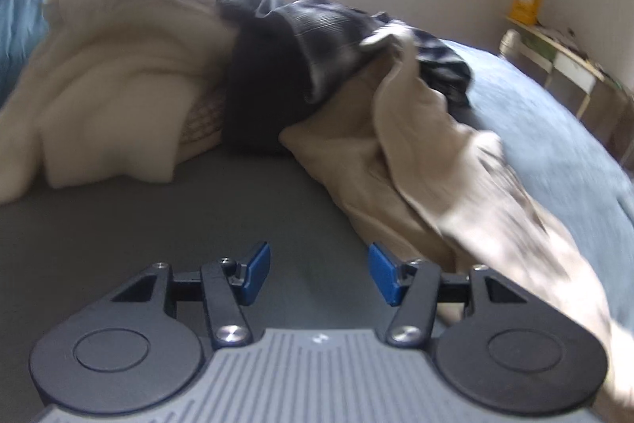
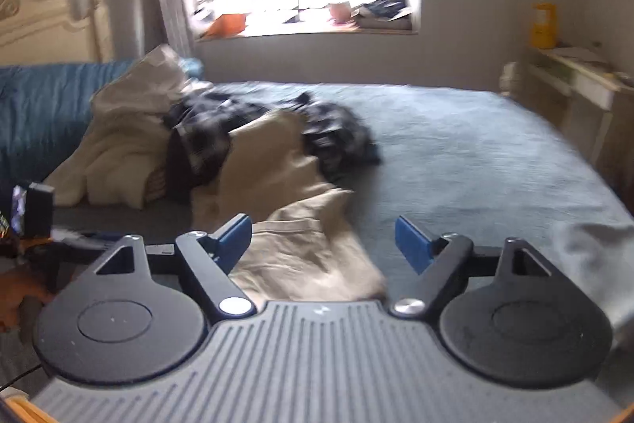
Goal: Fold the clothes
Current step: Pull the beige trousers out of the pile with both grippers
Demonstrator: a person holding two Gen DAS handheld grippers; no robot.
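While both cameras look down at the grey bed (image 2: 475,153), I see my left gripper (image 1: 319,274) with its blue pads apart and nothing between them. My right gripper (image 2: 324,244) is wide apart too, holding nothing, with the tan trousers (image 2: 301,248) lying on the bed under it. Behind sit a cream top (image 1: 111,82) and a dark checked shirt (image 1: 325,30).

A grey-blue bed (image 2: 455,153) carries everything; beyond the jaws lies a clothes pile (image 2: 222,141) — tan trousers (image 2: 301,248) trailing back between them.
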